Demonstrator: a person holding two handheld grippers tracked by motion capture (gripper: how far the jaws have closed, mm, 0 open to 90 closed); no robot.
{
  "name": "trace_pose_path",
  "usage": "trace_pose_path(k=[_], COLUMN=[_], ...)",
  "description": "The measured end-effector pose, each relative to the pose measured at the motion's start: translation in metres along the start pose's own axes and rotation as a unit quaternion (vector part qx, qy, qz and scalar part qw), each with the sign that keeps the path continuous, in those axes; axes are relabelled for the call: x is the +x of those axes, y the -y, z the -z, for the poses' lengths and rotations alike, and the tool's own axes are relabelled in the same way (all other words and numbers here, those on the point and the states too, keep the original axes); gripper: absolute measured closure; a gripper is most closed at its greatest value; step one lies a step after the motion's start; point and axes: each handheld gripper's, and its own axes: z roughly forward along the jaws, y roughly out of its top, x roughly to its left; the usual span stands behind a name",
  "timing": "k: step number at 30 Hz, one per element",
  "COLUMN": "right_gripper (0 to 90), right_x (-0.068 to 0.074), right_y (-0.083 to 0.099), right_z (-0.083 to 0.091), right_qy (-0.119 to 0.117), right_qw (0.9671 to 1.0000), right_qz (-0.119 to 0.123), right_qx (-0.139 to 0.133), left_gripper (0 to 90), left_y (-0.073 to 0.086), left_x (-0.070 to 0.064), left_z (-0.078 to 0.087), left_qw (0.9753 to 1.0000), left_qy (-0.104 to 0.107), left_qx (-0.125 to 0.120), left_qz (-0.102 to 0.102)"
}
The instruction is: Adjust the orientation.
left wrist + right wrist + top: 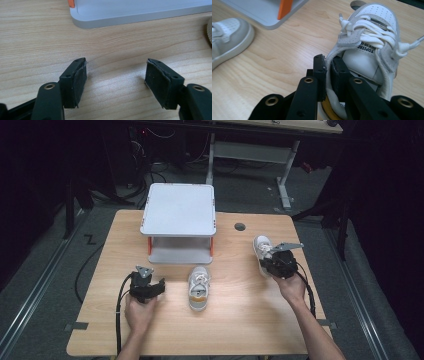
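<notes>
My right gripper (328, 65) is clamped on the heel collar of a white sneaker (372, 37), one jaw inside the opening and one outside, at the right side of the wooden table (240, 320). My left gripper (115, 75) rests low over bare wood at the table's left with its jaws wide apart and nothing between them. Farther on, a second white sneaker (199, 288) lies mid-table between my grippers, and behind it stands a grey two-tier shelf (180, 210) with orange posts.

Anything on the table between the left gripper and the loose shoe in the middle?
No: bare wood between the left gripper and the middle shoe, seen in the high view.
</notes>
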Motion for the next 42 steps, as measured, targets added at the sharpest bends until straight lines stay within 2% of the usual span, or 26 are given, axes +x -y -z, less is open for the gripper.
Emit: trace_pose_path(k=[4, 10, 11, 13, 17, 18, 20, 22, 23, 24, 26, 30, 32, 38, 42], right_gripper=[83.8, 83.7, 83.7, 83.6, 83.5, 83.4, 83.3, 83.2, 83.2, 83.2, 83.2, 83.1, 83.1, 82.8, 82.7], right_x=[0.005, 0.02, 0.027, 0.03, 0.046, 0.058, 0.069, 0.074, 0.084, 0.084, 0.093, 0.115, 0.118, 0.139, 0.146], right_y=[0.005, 0.013, 0.016, 0.017, 0.022, 0.024, 0.025, 0.025, 0.026, 0.026, 0.026, 0.025, 0.025, 0.023, 0.022], right_z=[0.007, 0.02, 0.023, 0.023, 0.023, 0.02, 0.018, 0.016, 0.013, 0.013, 0.01, 0.001, -0.001, -0.016, -0.024], right_qy=[-0.01, -0.023, -0.029, -0.032, -0.047, -0.056, -0.056, -0.058, -0.068, -0.068, -0.075, -0.078, -0.078, -0.078, -0.072], right_qw=[0.9999, 0.9997, 0.9996, 0.9995, 0.9989, 0.9984, 0.9981, 0.9978, 0.9972, 0.9972, 0.9965, 0.9949, 0.9948, 0.9937, 0.9938], right_qz=[-0.004, -0.001, 0.0, 0.0, 0.003, 0.011, 0.024, 0.028, 0.028, 0.028, 0.032, 0.055, 0.054, 0.065, 0.065], right_qx=[-0.005, -0.004, -0.001, -0.002, 0.004, 0.007, 0.013, 0.015, 0.016, 0.016, 0.019, 0.032, 0.036, 0.048, 0.053], left_gripper=[33.6, 33.7, 33.8, 33.8, 33.9, 33.9, 33.8, 33.8, 33.7, 33.7, 33.7, 33.7, 33.7, 33.5, 33.4], left_y=[0.0, 0.0, 0.0, 0.0, 0.0, 0.0, 0.0, 0.0, 0.0, 0.0, 0.0, 0.0, 0.0, 0.0, 0.0], left_x=[0.0, 0.0, 0.0, 0.0, 0.0, 0.0, 0.0, 0.001, 0.001, 0.001, 0.001, 0.001, 0.001, 0.001, 0.001], left_z=[0.0, 0.0, 0.0, 0.0, 0.0, 0.0, 0.0, 0.0, 0.0, 0.0, 0.0, 0.0, 0.0, 0.0, 0.0], left_qw=[1.0, 1.0, 1.0, 1.0, 1.0, 1.0, 1.0, 1.0, 1.0, 1.0, 1.0, 1.0, 1.0, 1.0, 1.0], left_qy=[0.0, -0.001, -0.002, -0.002, -0.001, -0.001, -0.001, 0.0, 0.0, 0.0, 0.0, 0.001, 0.001, 0.001, 0.001], left_qx=[0.0, 0.0, 0.0, 0.0, 0.0, 0.0, 0.001, 0.001, 0.002, 0.002, 0.001, 0.001, 0.001, 0.0, 0.0], left_qz=[0.0, -0.001, -0.002, -0.002, 0.0, 0.001, 0.0, 0.0, 0.001, 0.001, 0.001, 0.001, 0.003, 0.002, 0.003])
